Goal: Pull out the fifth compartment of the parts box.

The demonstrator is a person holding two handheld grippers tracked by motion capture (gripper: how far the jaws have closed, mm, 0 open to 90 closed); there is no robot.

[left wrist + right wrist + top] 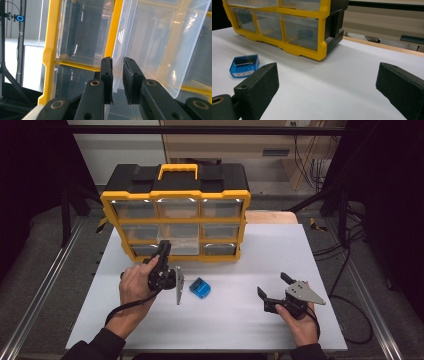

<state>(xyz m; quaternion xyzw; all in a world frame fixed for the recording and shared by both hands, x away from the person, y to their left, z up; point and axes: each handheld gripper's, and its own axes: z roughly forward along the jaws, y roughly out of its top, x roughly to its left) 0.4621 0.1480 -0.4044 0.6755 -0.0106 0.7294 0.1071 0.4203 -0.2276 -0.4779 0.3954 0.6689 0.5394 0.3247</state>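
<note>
The left gripper [163, 251] is pinching the clear middle drawer [179, 240] of the yellow organizer [175, 195], partly out, while the right gripper [272, 289] is waiting wide open and the blue box [199, 288] is lying on the surface [250, 320].

Pulled-out drawer [178, 243] before organizer [175, 210]
</note>
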